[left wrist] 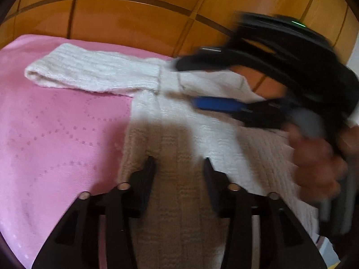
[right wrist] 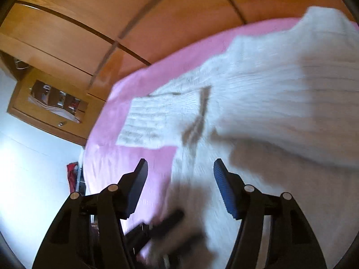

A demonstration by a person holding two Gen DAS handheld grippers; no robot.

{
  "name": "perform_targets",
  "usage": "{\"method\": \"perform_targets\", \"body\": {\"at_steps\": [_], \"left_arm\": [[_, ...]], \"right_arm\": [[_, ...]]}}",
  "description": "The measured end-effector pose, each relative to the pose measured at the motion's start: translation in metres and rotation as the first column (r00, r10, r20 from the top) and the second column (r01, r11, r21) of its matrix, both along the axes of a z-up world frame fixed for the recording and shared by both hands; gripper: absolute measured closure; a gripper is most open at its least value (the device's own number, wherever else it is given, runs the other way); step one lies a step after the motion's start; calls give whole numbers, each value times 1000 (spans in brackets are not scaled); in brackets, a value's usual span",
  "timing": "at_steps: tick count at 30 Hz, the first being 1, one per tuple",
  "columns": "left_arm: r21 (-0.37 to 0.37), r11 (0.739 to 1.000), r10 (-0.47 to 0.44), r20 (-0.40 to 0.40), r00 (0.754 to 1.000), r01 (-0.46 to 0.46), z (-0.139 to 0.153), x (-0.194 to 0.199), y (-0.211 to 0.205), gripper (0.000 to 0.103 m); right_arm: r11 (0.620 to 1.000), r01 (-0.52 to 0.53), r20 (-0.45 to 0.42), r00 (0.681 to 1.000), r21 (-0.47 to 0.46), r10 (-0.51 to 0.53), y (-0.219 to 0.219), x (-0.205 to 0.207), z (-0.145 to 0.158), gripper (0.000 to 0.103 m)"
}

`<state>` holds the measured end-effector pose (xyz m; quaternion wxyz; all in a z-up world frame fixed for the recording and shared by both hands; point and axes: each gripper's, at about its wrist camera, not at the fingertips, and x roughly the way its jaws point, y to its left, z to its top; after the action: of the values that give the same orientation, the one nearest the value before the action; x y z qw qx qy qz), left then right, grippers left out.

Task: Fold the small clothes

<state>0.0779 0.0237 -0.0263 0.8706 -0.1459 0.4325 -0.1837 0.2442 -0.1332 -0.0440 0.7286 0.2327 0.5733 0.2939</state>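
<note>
A white knitted sweater (left wrist: pixel 179 116) lies on a pink blanket (left wrist: pixel 56 134), one sleeve (left wrist: pixel 89 71) stretched out to the left. My left gripper (left wrist: pixel 179 163) is open and empty, hovering over the sweater's lower body. My right gripper (left wrist: pixel 190 83) shows blurred in the left wrist view, open, above the sweater's neck area, held by a hand (left wrist: pixel 314 157). In the right wrist view the right gripper (right wrist: pixel 180 165) is open and empty over the sweater (right wrist: pixel 258 116), with a sleeve (right wrist: pixel 154 121) lying on the blanket (right wrist: pixel 125 134). The left gripper's fingers (right wrist: pixel 166 224) show blurred at the bottom.
A wooden wardrobe (left wrist: pixel 145 18) stands behind the blanket. In the right wrist view a wooden nightstand (right wrist: pixel 49 107) with papers stands at the left by a white wall (right wrist: pixel 27 179), and a red object (right wrist: pixel 71 177) lies beside the bed edge.
</note>
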Motion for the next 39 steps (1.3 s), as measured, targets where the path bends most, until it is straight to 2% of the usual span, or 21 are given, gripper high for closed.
{"method": "perform_targets", "body": {"at_steps": [2, 4, 5, 7, 8, 9, 12, 15, 19, 22, 26, 29, 39], "left_arm": [[-13, 1000, -8, 5, 1000, 8, -1, -1, 1, 51], [-21, 1000, 14, -6, 1000, -14, -4, 0, 5, 56], [-61, 998, 27, -19, 999, -28, -7, 1, 11, 57], [-115, 993, 27, -22, 999, -29, -10, 3, 16, 55], [-115, 993, 27, -21, 999, -29, -10, 2, 16, 55], [-107, 994, 26, -19, 999, -28, -10, 1, 15, 55], [-96, 995, 25, -17, 1000, -27, -11, 3, 10, 55], [-93, 995, 25, -17, 1000, -27, -11, 2, 10, 55], [-75, 997, 25, -16, 1000, -26, -12, 8, 2, 55], [-64, 998, 24, -17, 1000, -25, -11, 7, -4, 55], [-40, 999, 23, -15, 1000, -23, -16, 9, -10, 55], [-20, 1000, 22, -13, 1000, -23, -18, 10, -17, 55], [26, 999, 22, -9, 1000, -21, -14, 17, -28, 55]], "right_arm": [[999, 38, -55, 998, -27, -40, 11, 15, -15, 42], [999, 28, -64, 997, -31, -30, 21, 26, -19, 46], [998, 34, -56, 998, -44, -36, 23, 29, -18, 50], [998, 28, -19, 999, -60, -29, 26, 36, -12, 67], [996, 10, 2, 1000, -87, -10, 30, 38, -7, 86], [993, -4, 25, 1000, -120, 7, 33, 39, -2, 97], [984, -38, 149, 987, -173, 65, 35, 29, 32, 97], [983, -8, 293, 954, -185, 62, 20, 17, 79, 98], [978, 116, 424, 905, -171, -34, -32, 9, 130, 98], [958, 234, 467, 874, -166, -132, -84, 6, 147, 98], [919, 357, 468, 849, -168, -245, -149, -1, 147, 98], [878, 445, 450, 830, -176, -330, -197, -10, 135, 98], [754, 623, 316, 772, -207, -551, -298, -34, 65, 98]]}}
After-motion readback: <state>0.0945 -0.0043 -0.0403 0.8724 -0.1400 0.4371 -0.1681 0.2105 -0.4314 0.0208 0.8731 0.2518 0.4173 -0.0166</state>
